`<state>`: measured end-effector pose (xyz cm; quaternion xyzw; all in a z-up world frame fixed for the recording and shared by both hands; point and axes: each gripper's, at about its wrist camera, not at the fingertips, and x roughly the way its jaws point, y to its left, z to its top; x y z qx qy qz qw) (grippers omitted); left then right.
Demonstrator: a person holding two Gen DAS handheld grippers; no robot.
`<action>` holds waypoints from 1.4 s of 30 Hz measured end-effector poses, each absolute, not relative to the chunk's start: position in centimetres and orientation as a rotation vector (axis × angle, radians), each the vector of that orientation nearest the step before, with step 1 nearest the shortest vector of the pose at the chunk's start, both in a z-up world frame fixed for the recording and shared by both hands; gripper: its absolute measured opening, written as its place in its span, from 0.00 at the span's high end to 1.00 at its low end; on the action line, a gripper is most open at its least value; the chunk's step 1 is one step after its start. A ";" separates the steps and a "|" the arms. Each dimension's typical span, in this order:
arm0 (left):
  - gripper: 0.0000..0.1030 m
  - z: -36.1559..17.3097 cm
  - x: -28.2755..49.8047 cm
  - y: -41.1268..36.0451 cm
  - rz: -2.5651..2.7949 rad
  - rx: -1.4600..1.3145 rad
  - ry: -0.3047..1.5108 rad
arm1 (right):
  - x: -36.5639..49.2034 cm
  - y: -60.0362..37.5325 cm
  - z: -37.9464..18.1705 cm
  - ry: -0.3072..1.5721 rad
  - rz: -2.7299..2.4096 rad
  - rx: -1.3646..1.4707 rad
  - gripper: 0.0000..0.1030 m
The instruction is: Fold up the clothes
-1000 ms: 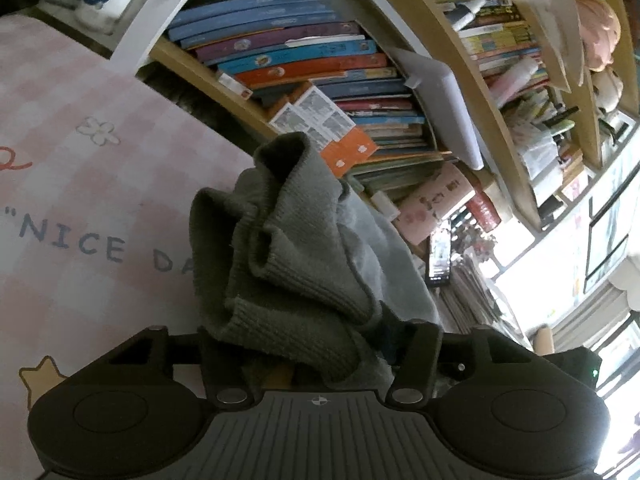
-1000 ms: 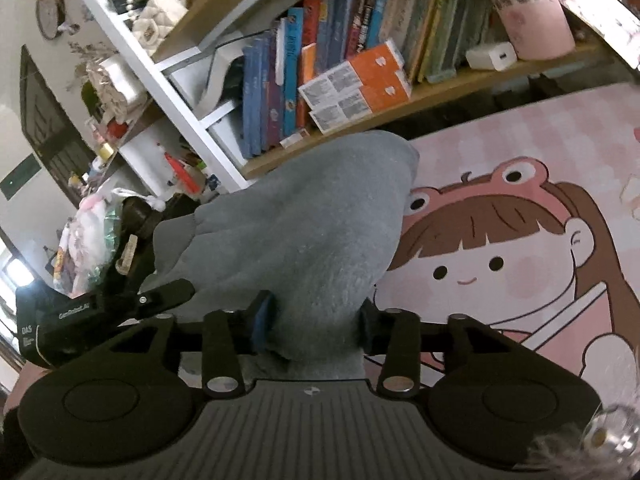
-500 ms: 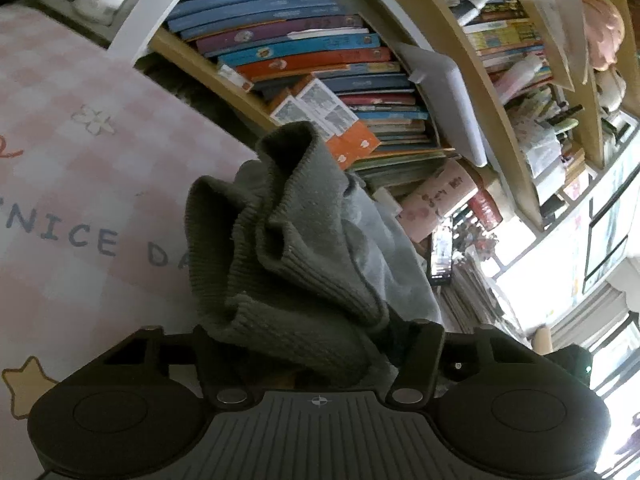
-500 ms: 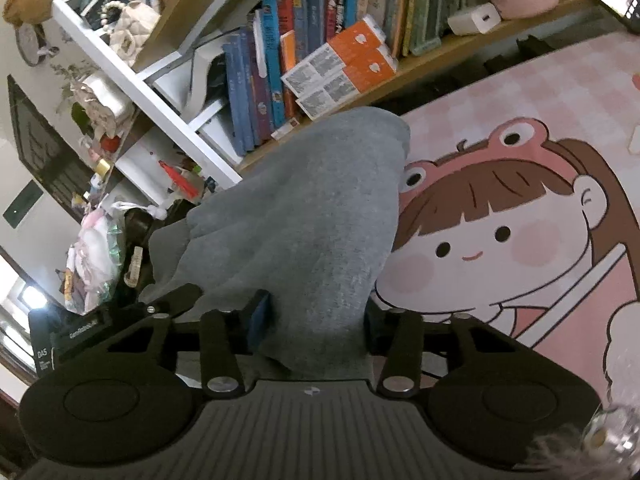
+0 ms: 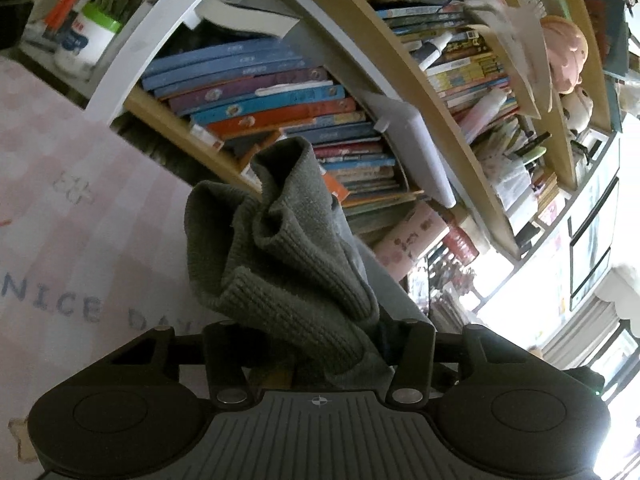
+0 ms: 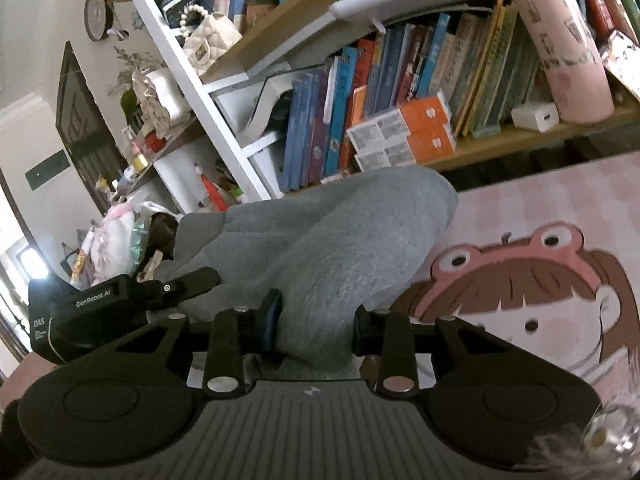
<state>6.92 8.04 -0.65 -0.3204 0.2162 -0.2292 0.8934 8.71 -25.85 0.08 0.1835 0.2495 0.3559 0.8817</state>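
Observation:
A grey garment hangs bunched between both grippers above a pink cartoon mat (image 6: 520,240). In the left wrist view its ribbed knit edge (image 5: 288,272) is piled up between the jaws of my left gripper (image 5: 320,340), which are closing on it; the fingertips are hidden under the cloth. In the right wrist view the smooth grey fabric (image 6: 352,248) is pinched between the jaws of my right gripper (image 6: 316,316), also closing. The left gripper (image 6: 120,304) shows there at the left, with cloth draped over its finger.
The mat (image 5: 80,240) reads "NICE DAY". Behind it stands a wooden bookshelf (image 6: 500,148) packed with books, orange boxes (image 6: 404,132) and a pink cylinder (image 6: 568,60). White shelving (image 6: 208,112) with clutter is at the left. A bright window (image 5: 560,300) lies to the right.
Both pairs of jaws have narrowed on the grey cloth. The right gripper has lifted slightly and rolled, so the bookshelf fills more of its view. The left view has tilted a little.

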 end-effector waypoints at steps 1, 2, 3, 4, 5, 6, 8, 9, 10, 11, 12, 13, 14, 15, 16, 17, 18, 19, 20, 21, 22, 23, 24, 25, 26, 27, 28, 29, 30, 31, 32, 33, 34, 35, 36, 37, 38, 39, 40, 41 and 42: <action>0.52 -0.5 7.3 8.0 -0.475 -0.660 0.443 | 9.1 -25.9 0.2 0.514 0.741 0.384 0.70; 0.52 -0.4 7.7 7.9 -0.475 -0.655 0.438 | 9.5 -25.9 0.3 0.508 0.741 0.386 0.70; 0.52 -0.3 8.1 7.9 -0.474 -0.653 0.437 | 10.0 -25.9 0.3 0.503 0.741 0.385 0.70; 0.52 -0.3 8.7 7.9 -0.473 -0.653 0.440 | 10.5 -25.9 0.3 0.499 0.742 0.383 0.70; 0.52 -0.3 9.2 7.9 -0.472 -0.654 0.442 | 11.1 -25.8 0.4 0.498 0.742 0.383 0.70; 0.52 -0.3 9.8 8.0 -0.470 -0.655 0.445 | 11.6 -25.8 0.3 0.499 0.742 0.385 0.70; 0.52 -0.5 11.0 8.0 -0.464 -0.657 0.456 | 12.8 -25.7 0.1 0.507 0.741 0.389 0.70; 0.52 -0.6 11.5 7.9 -0.460 -0.659 0.461 | 13.5 -25.6 -0.1 0.513 0.738 0.394 0.70; 0.52 -0.8 12.1 7.9 -0.456 -0.658 0.464 | 14.1 -25.6 -0.2 0.518 0.735 0.397 0.70; 0.52 -0.9 12.8 7.8 -0.451 -0.657 0.468 | 14.8 -25.5 -0.4 0.523 0.731 0.401 0.70; 0.52 -1.1 13.4 7.8 -0.447 -0.656 0.471 | 15.3 -25.5 -0.5 0.527 0.726 0.405 0.70; 0.52 -1.2 14.0 7.7 -0.443 -0.654 0.474 | 15.9 -25.5 -0.6 0.530 0.721 0.408 0.70; 0.52 -1.2 14.6 7.6 -0.441 -0.652 0.475 | 16.5 -25.4 -0.8 0.534 0.716 0.412 0.70; 0.52 -1.3 15.3 7.5 -0.442 -0.652 0.475 | 17.1 -25.4 -0.9 0.537 0.710 0.417 0.70; 0.52 -1.3 16.0 7.4 -0.442 -0.651 0.473 | 17.6 -25.5 -1.0 0.539 0.703 0.424 0.70; 0.52 -1.3 16.7 7.3 -0.443 -0.652 0.473 | 18.2 -25.5 -1.1 0.540 0.696 0.431 0.70; 0.52 -1.3 17.5 7.1 -0.443 -0.656 0.474 | 18.8 -25.6 -1.2 0.542 0.688 0.441 0.70; 0.52 -1.4 18.2 7.0 -0.443 -0.659 0.475 | 19.4 -25.7 -1.3 0.548 0.678 0.456 0.70; 0.52 -1.4 18.9 6.9 -0.443 -0.662 0.477 | 20.1 -25.9 -1.5 0.555 0.668 0.472 0.70; 0.52 -1.5 19.6 6.8 -0.443 -0.664 0.481 | 20.7 -26.1 -1.7 0.561 0.659 0.484 0.70; 0.52 -1.6 20.2 6.6 -0.443 -0.664 0.486 | 21.2 -26.2 -1.9 0.567 0.650 0.493 0.70; 0.52 -1.8 20.6 6.5 -0.442 -0.665 0.493 | 21.7 -26.4 -2.1 0.574 0.643 0.502 0.70; 0.52 -2.0 21.0 6.4 -0.442 -0.666 0.500 | 22.2 -26.5 -2.3 0.583 0.638 0.509 0.70; 0.52 -2.2 21.2 6.3 -0.441 -0.666 0.506 | 22.6 -26.6 -2.5 0.594 0.636 0.515 0.70; 0.52 -2.4 21.3 6.4 -0.441 -0.666 0.512 | 22.9 -26.7 -2.7 0.606 0.636 0.522 0.69; 0.51 -2.6 21.4 6.4 -0.440 -0.666 0.520 | 23.1 -26.7 -2.9 0.614 0.636 0.525 0.68; 0.51 -2.8 21.4 6.5 -0.439 -0.666 0.529 | 23.2 -26.7 -3.0 0.620 0.634 0.523 0.66; 0.48 -3.0 21.5 6.5 -0.438 -0.665 0.539 | 23.1 -26.6 -3.1 0.622 0.624 0.512 0.64; 0.46 -3.1 21.4 6.5 -0.434 -0.659 0.546 | 23.0 -26.6 -3.2 0.622 0.612 0.502 0.57; 0.46 -3.1 21.4 6.4 -0.430 -0.647 0.550 | 22.8 -26.5 -3.3 0.617 0.597 0.489 0.47; 0.44 -3.1 21.3 6.3 -0.425 -0.636 0.555 | 22.5 -26.5 -3.4 0.611 0.583 0.478 0.40; 0.39 -3.0 21.1 6.3 -0.420 -0.620 0.550 | 22.3 -26.5 -3.4 0.602 0.572 0.471 0.30; 0.34 -2.8 20.8 6.2 -0.414 -0.600 0.538 | 22.0 -26.6 -3.4 0.593 0.560 0.464 0.26; 0.27 -2.6 20.4 6.1 -0.409 -0.581 0.526 | 21.7 -26.7 -3.4 0.581 0.551 0.459 0.24; 0.23 -2.4 20.1 6.1 -0.404 -0.562 0.514 | 21.3 -27.0 -3.3 0.565 0.545 0.463 0.20; 0.21 -2.3 19.8 6.0 -0.399 -0.542 0.502 | 21.0 -27.2 -3.2 0.551 0.538 0.469 0.17; 0.18 -2.1 19.5 6.0 -0.399 -0.530 0.487 | 20.6 -27.4 -3.1 0.536 0.530 0.475 0.16; 0.17 -2.0 19.1 6.1 -0.404 -0.523 0.470 | 20.3 -27.6 -3.0 0.524 0.522 0.480 0.16; 0.17 -1.9 18.7 6.2 -0.405 -0.522 0.456 | 20.1 -27.7 -2.9 0.517 0.512 0.482 0.16; 0.17 -1.8 18.4 6.4 -0.405 -0.524 0.445 | 19.8 -27.8 -2.9 0.511 0.502 0.484 0.16; 0.16 -1.7 18.0 6.6 -0.399 -0.527 0.435 | 19.6 -27.9 -2.9 0.510 0.492 0.484 0.16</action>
